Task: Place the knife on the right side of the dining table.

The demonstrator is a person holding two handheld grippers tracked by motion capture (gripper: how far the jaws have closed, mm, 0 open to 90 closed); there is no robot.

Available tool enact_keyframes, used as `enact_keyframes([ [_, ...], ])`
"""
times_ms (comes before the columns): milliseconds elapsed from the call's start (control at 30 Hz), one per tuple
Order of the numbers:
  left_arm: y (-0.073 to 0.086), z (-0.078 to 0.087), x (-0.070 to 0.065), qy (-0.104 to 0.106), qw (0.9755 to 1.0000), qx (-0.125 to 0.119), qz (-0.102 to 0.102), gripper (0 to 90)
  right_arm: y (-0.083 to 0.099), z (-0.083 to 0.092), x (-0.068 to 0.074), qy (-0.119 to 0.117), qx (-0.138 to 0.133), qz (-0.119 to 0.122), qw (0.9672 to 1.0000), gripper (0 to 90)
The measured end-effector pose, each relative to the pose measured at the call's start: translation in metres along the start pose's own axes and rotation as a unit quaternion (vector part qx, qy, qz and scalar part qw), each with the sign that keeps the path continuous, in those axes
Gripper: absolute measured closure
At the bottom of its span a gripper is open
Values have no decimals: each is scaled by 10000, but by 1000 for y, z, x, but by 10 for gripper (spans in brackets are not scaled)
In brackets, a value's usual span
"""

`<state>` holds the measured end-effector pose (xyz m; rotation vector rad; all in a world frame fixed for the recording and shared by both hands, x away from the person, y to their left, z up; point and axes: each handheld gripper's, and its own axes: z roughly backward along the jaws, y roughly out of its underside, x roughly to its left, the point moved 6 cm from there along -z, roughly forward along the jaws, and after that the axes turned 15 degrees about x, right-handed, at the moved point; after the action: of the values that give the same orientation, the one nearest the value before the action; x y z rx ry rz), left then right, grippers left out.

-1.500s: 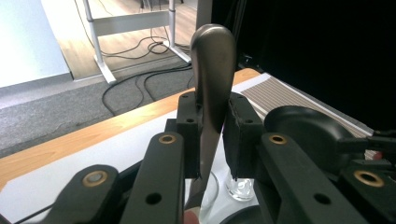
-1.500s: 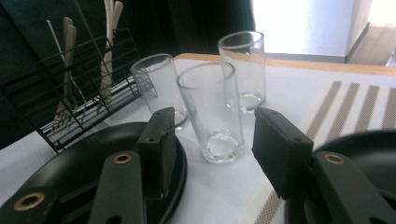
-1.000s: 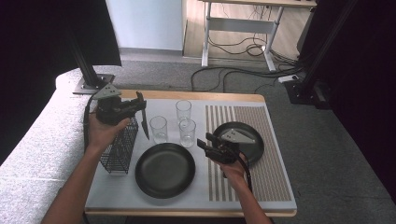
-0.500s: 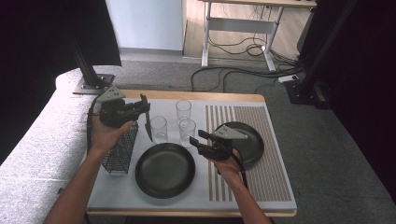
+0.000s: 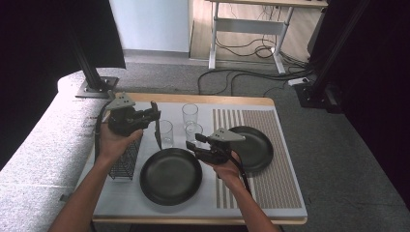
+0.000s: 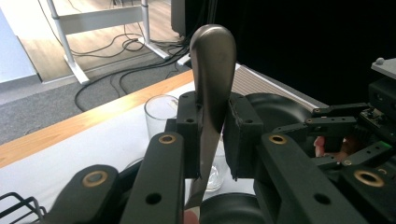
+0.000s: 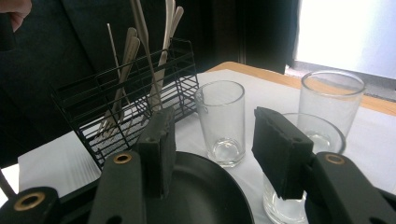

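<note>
My left gripper (image 5: 153,114) (image 6: 212,128) is shut on a steel utensil (image 6: 211,65) (image 5: 157,135). Its rounded handle end sticks up past the jaws and its thin end hangs down beside a glass (image 5: 166,133). This gripper hovers above the wire cutlery basket (image 5: 124,158), which holds several utensils (image 7: 140,56). My right gripper (image 5: 191,145) (image 7: 219,154) stands open with nothing between its pads. It hovers over the near black plate's (image 5: 170,176) (image 7: 210,196) right rim and points at the glasses (image 7: 223,122).
Three clear glasses stand together mid-table, the farthest (image 5: 189,114) near the back. A second black plate (image 5: 254,145) lies on the striped mat (image 5: 270,193) at the right. A white cloth (image 5: 116,198) covers the left of the wooden table.
My right gripper has moved left and slightly up, from beside the right plate to the near plate's rim by the glasses. The left gripper has barely shifted, still gripping the utensil.
</note>
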<state>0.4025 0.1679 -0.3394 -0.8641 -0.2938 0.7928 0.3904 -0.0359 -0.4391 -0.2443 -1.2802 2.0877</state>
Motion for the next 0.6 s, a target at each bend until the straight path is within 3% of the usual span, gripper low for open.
enact_keyframes([
  [600, 2, -8, -2, 135, 9999, 12, 51, 772, -8, -7, 5, -48, -39, 45, 10000, 492],
])
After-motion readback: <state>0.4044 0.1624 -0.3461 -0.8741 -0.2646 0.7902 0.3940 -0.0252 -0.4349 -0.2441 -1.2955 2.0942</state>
